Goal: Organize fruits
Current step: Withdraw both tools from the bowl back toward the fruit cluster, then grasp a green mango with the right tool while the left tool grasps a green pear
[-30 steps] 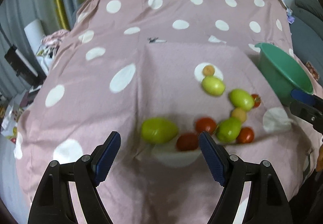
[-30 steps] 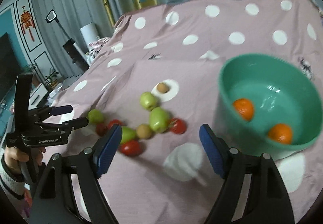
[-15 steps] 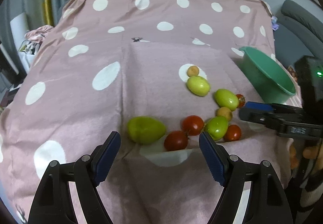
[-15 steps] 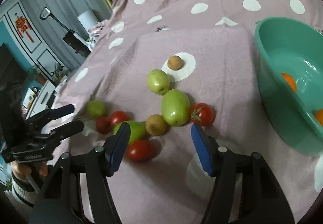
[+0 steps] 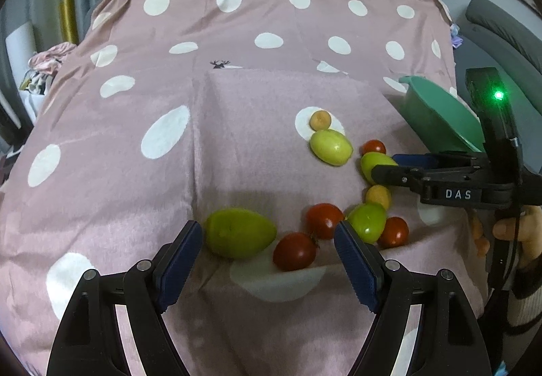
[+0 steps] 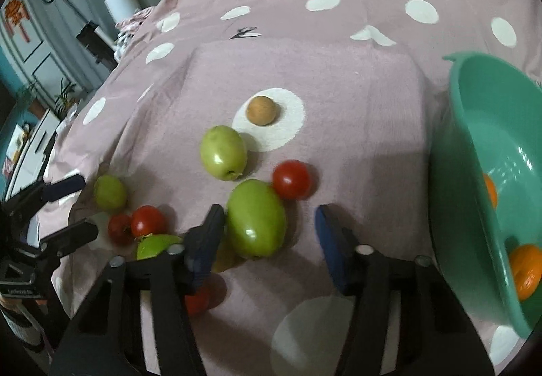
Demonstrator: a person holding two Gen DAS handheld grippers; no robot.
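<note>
Several green fruits, red tomatoes and small tan fruits lie loose on a pink polka-dot cloth point(image 5: 237, 125). My right gripper point(image 6: 267, 240) is open, low over the cloth, with a large green fruit point(image 6: 255, 218) between its jaws against the left pad; it also shows in the left wrist view point(image 5: 389, 166). My left gripper point(image 5: 269, 260) is open, with a green fruit point(image 5: 238, 233) and a dark red tomato point(image 5: 294, 250) just ahead of its jaws. A green bowl point(image 6: 474, 152) on the right holds two oranges point(image 6: 525, 269).
A green apple point(image 6: 223, 152), a tan fruit point(image 6: 261, 110) and a red tomato point(image 6: 292, 179) lie beyond my right gripper. A grey sofa point(image 5: 501, 34) stands past the table's right edge. Curtains hang behind.
My right gripper has moved forward and down until the large green fruit sits between its jaws. My left gripper has come slightly closer to the nearest green fruit and tomato.
</note>
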